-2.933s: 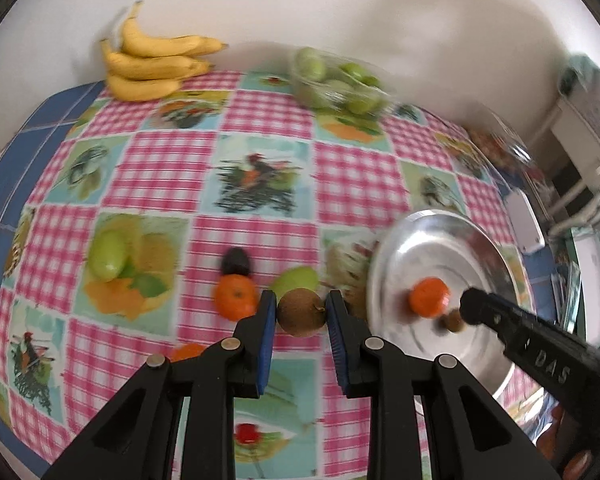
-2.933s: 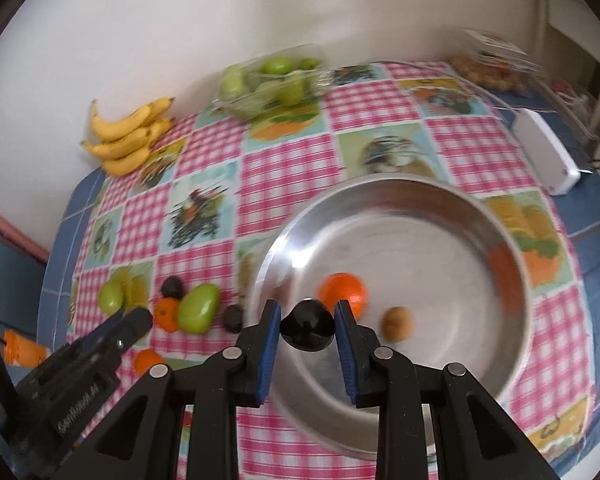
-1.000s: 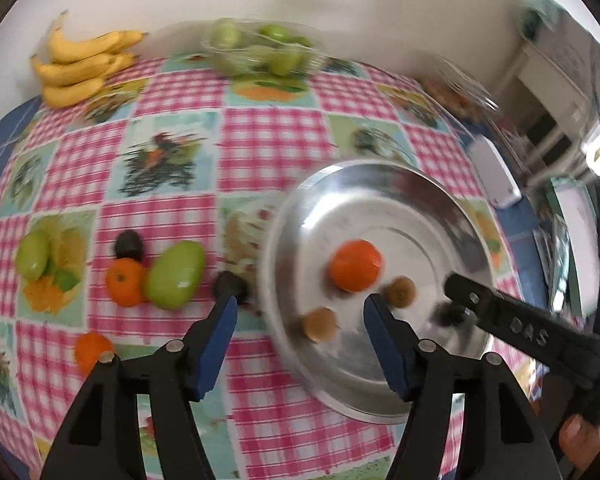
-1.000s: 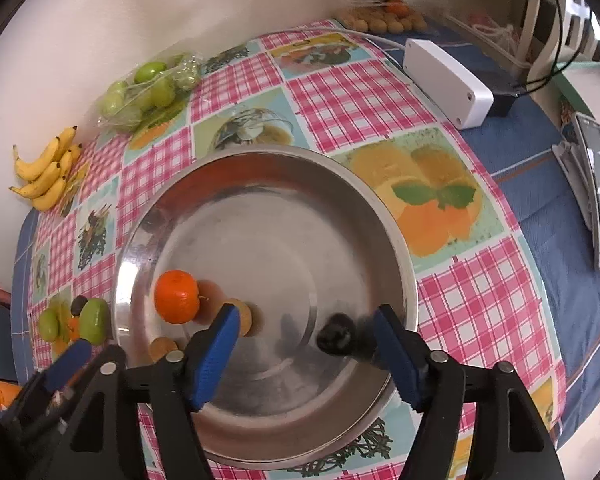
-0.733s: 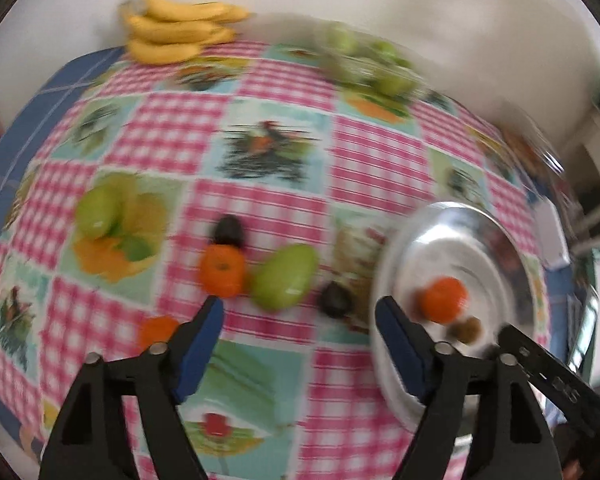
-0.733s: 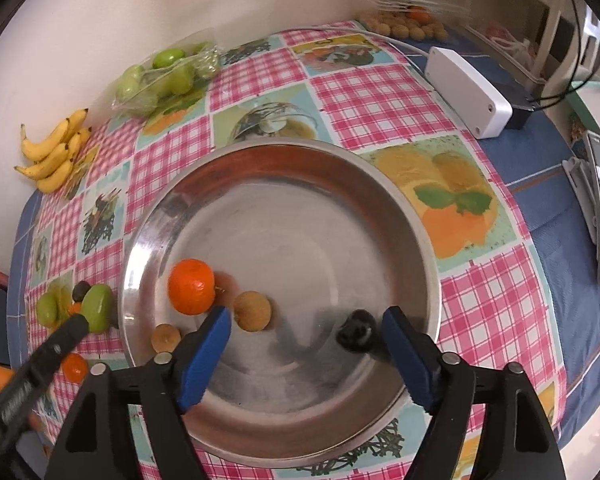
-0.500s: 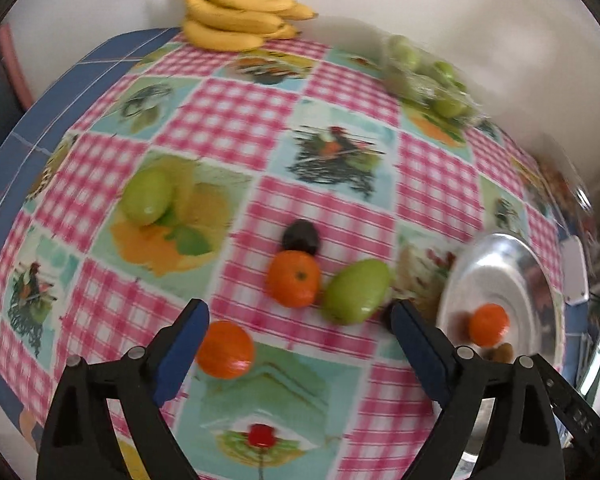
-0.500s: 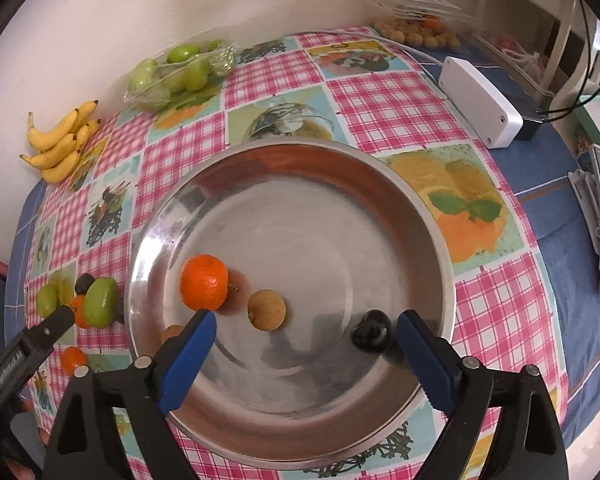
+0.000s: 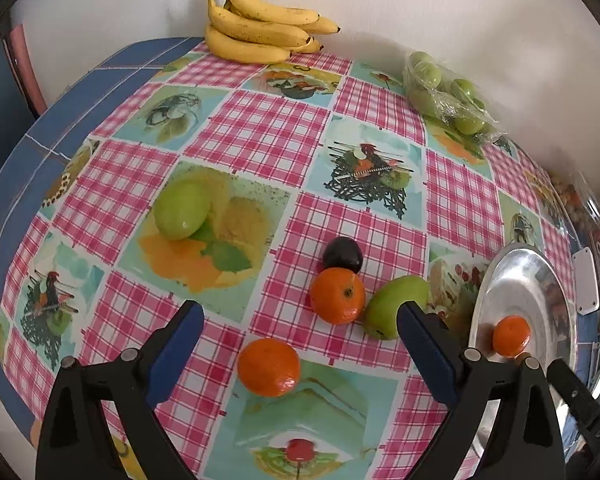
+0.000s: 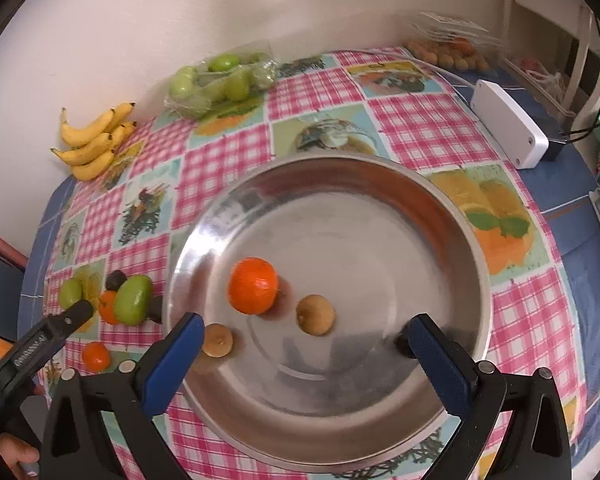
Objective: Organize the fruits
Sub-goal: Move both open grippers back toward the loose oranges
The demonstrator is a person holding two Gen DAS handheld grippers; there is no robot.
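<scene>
My left gripper hovers over the checked cloth with its jaws opening wide, touching nothing. An orange lies on the cloth below the gap between them. Beyond it sit a second orange, a dark plum and a green fruit. Another green fruit lies further left. My right gripper hangs over the steel bowl, jaws opening, empty. In the bowl lie an orange, two brown fruits and a dark plum, half hidden by the right finger.
Bananas and a bag of green fruit lie against the back wall. A white box with cables sits right of the bowl. The bowl's rim shows at the left view's right edge.
Both grippers let go of the fruit they carried and opened wide. The left one swung from the bowl to the loose fruit on the cloth. The plum rolled right in the bowl.
</scene>
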